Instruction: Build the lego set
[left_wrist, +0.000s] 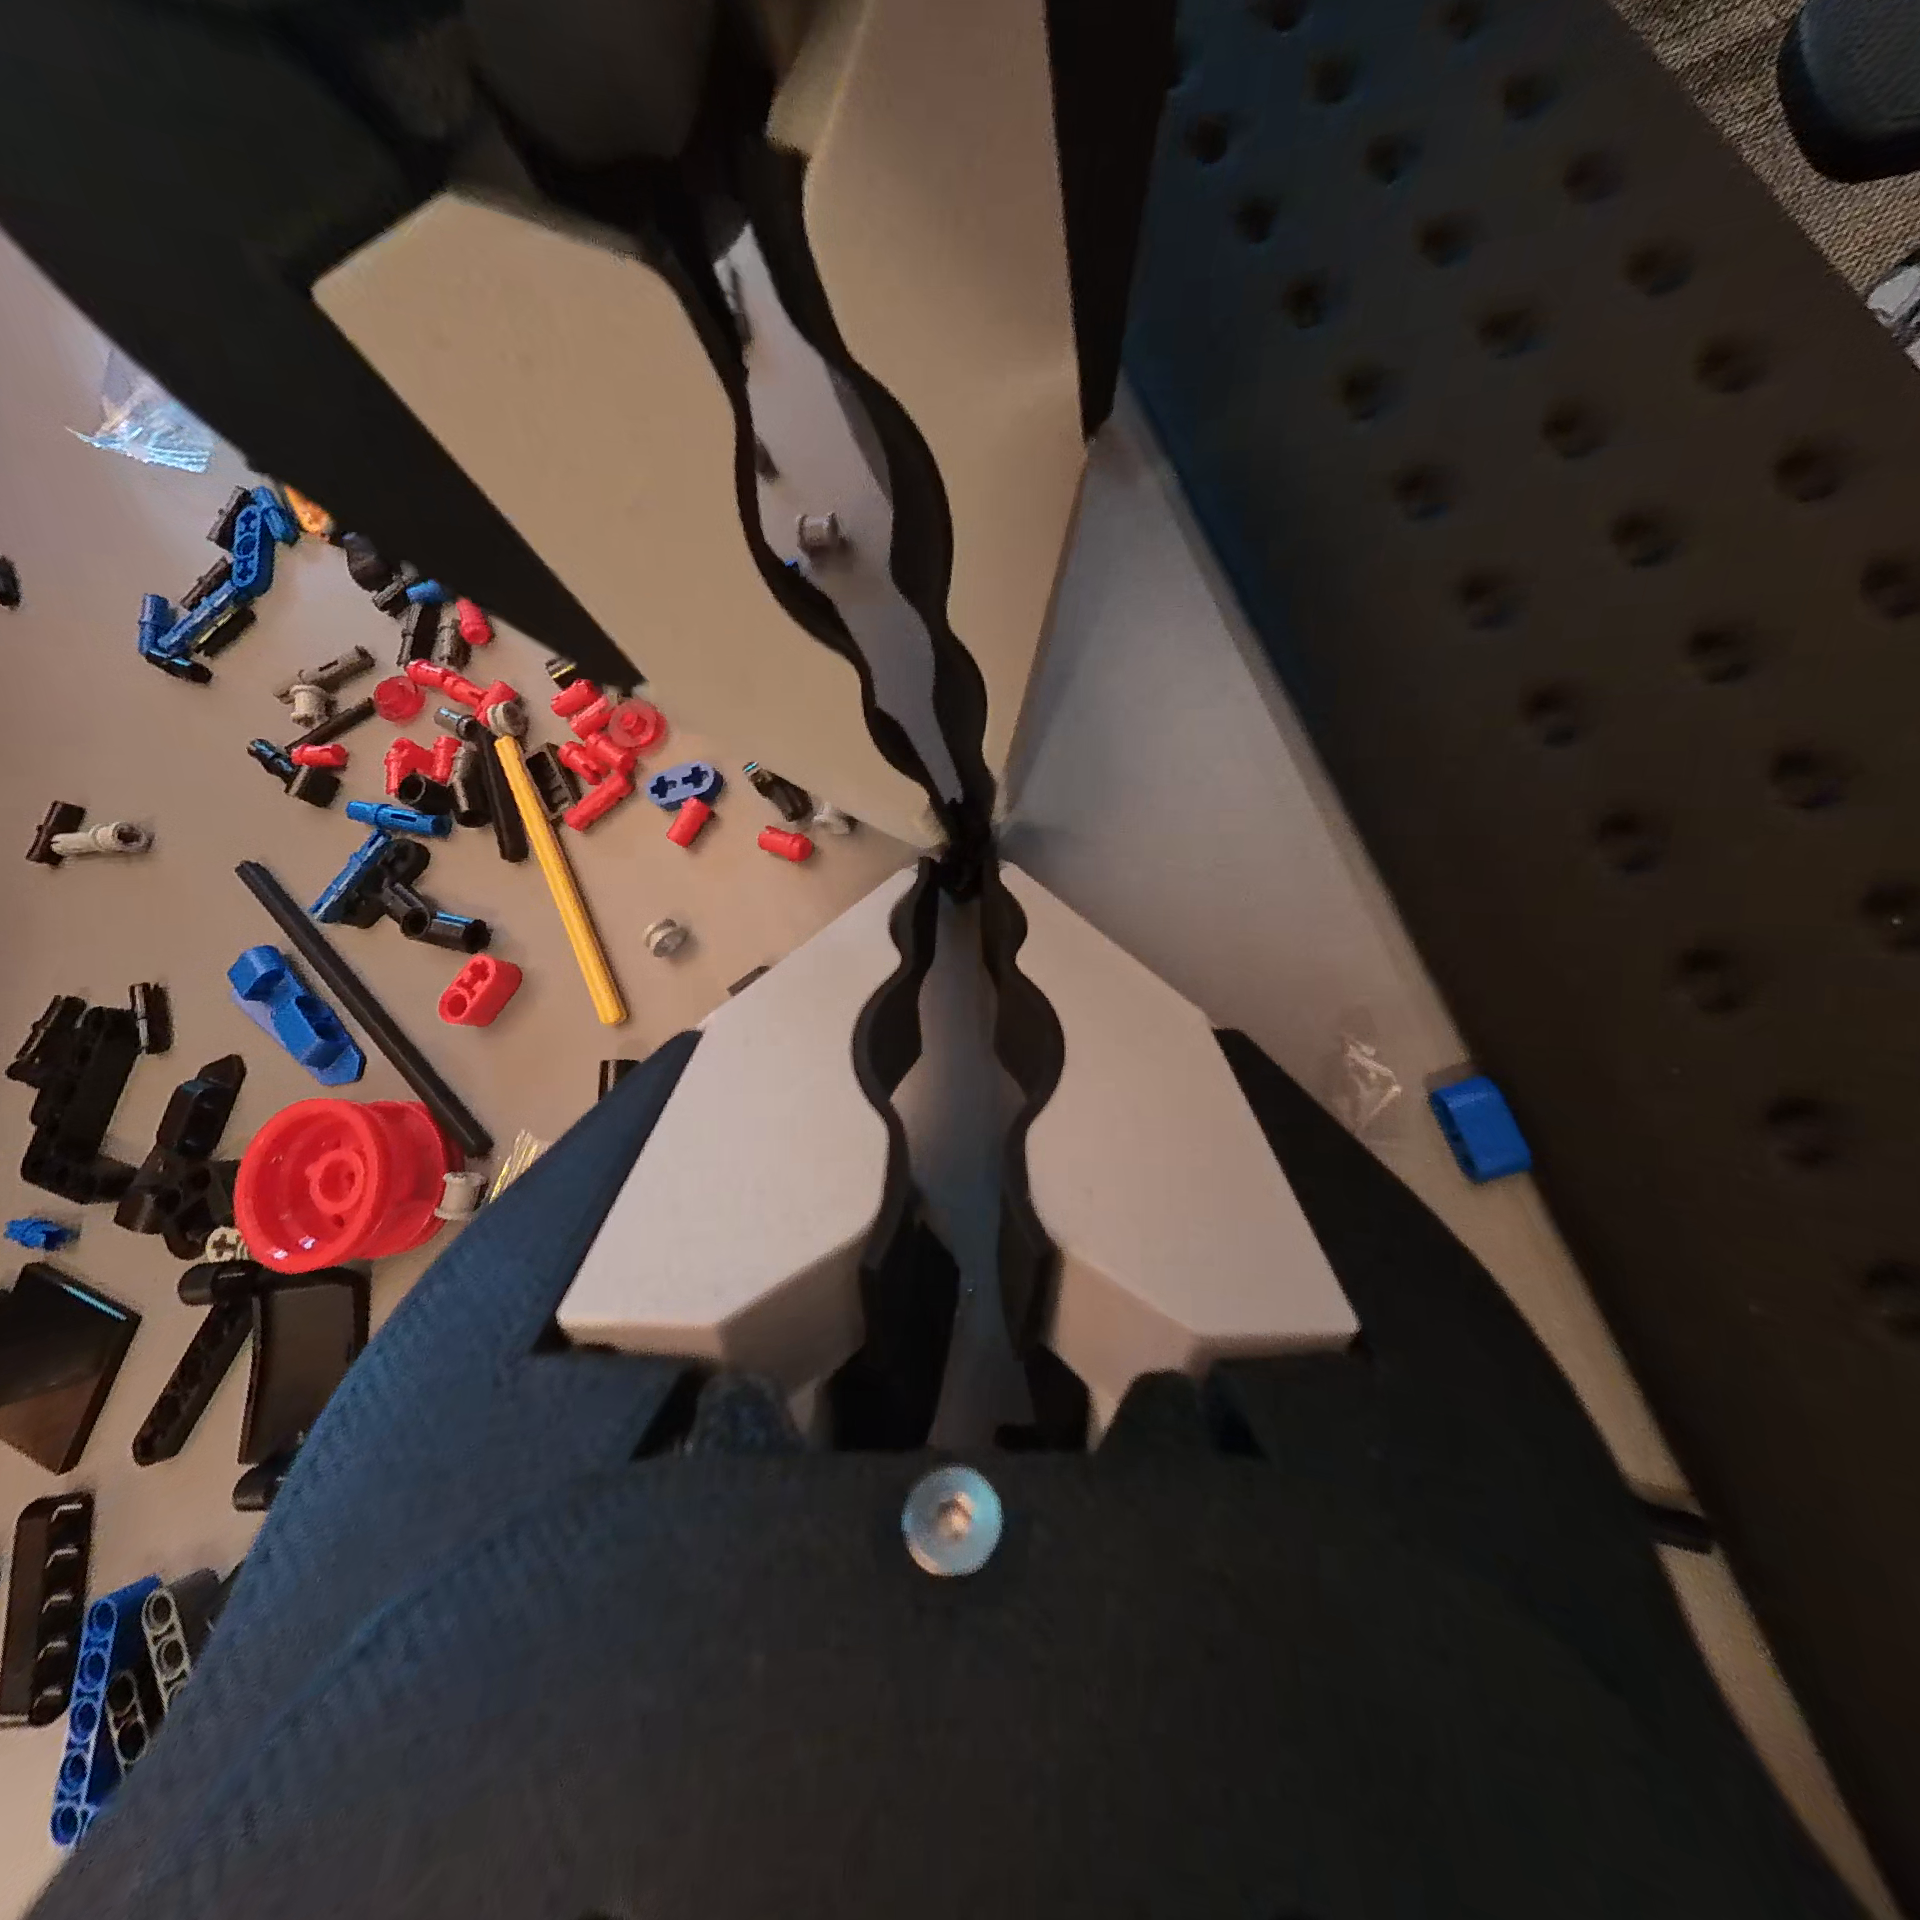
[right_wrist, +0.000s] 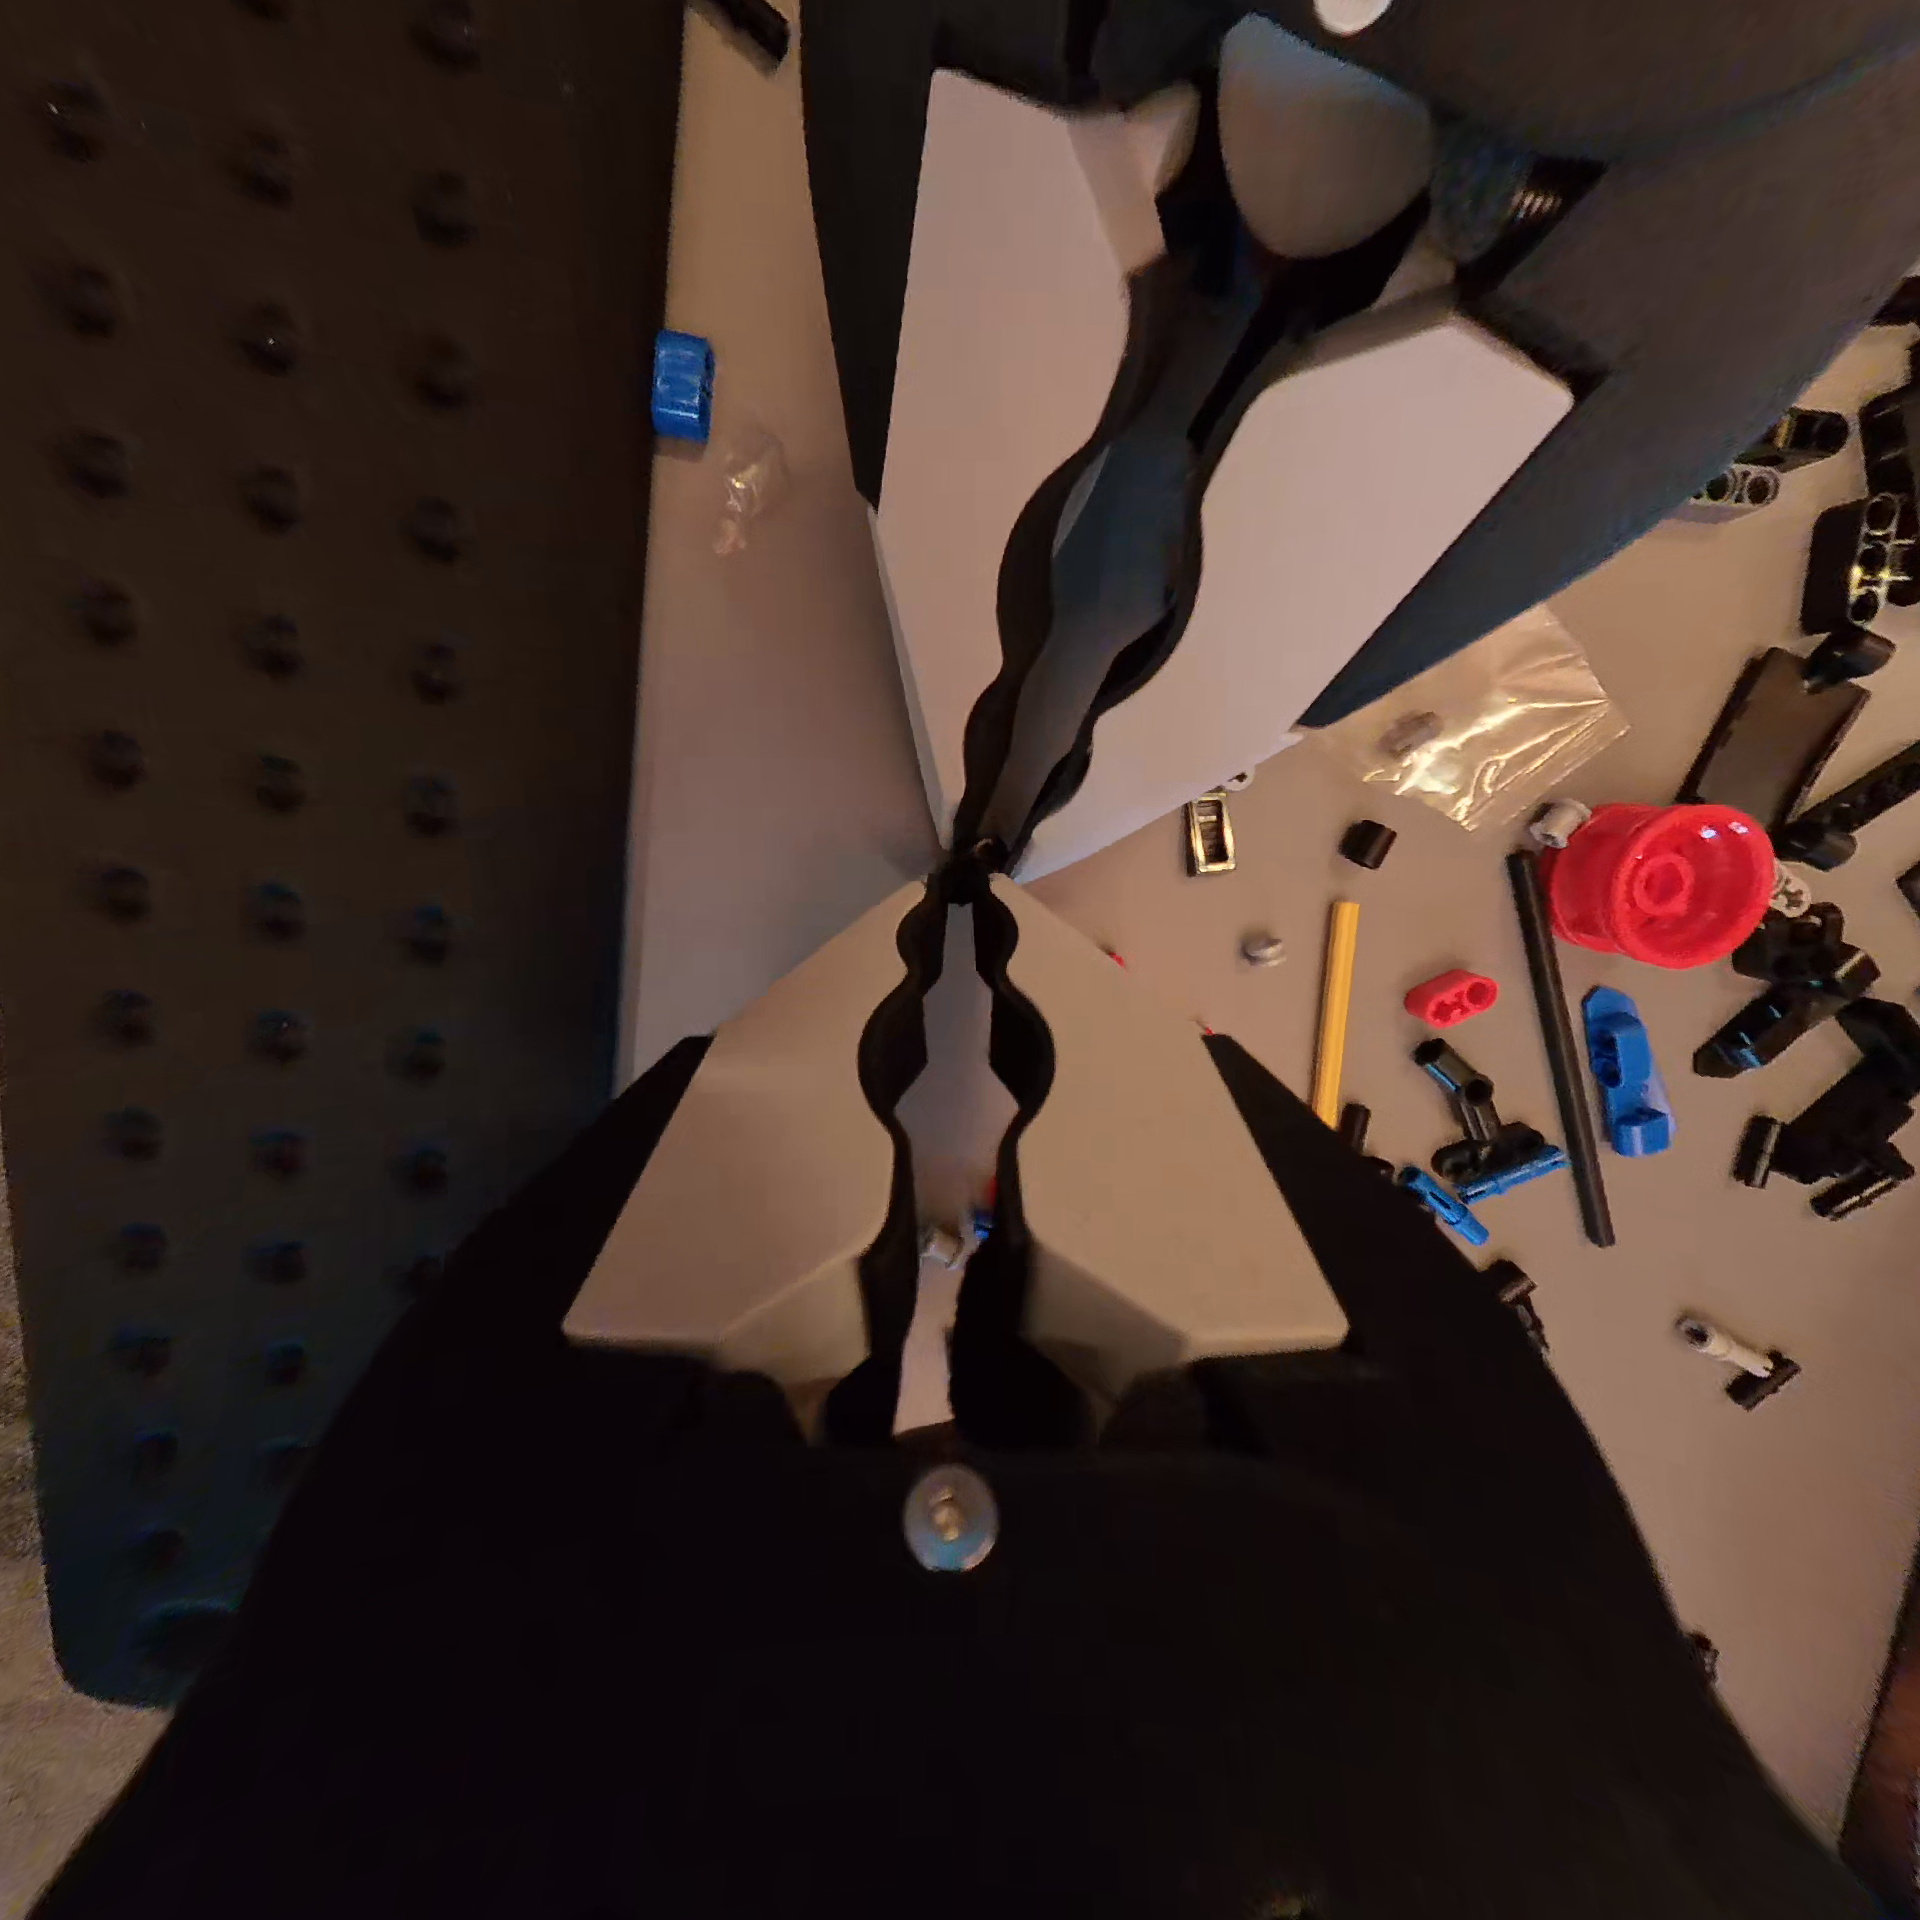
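We hold the two grippers tip to tip over the bench (left_wrist: 156, 935), and both views show the same meeting point. In the left wrist view, the left gripper (left_wrist: 961, 883) comes up from the near edge with its wavy black pads drawn narrow, pinching a small black piece (left_wrist: 964, 847) right at the tips. The right gripper (right_wrist: 961, 888) does the same from the opposite side, and its own view shows its pads closed just as tightly on that same dark piece. We cannot tell what kind of part it is: it is too small and dark, and the pads hide most of it.

Going left to right in the left wrist view, the loose lego parts lie to the left of the grippers: a red wheel hub (left_wrist: 338, 1184) near us, a long black axle (left_wrist: 358, 1003) and a yellow axle (left_wrist: 561, 873) both running diagonally, and a scatter of red pins (left_wrist: 597, 743) farther off. A lone blue connector (left_wrist: 1481, 1127) sits to the right, just beside the black studded baseplate (left_wrist: 1558, 623).

What the next move turns on, we judge, is the shared axis: the two grippers face each other along one line with the piece between them, neither nearer than the other. Pushing or pulling along that line should seat or separate the part, and any sideways twist could flick it out.
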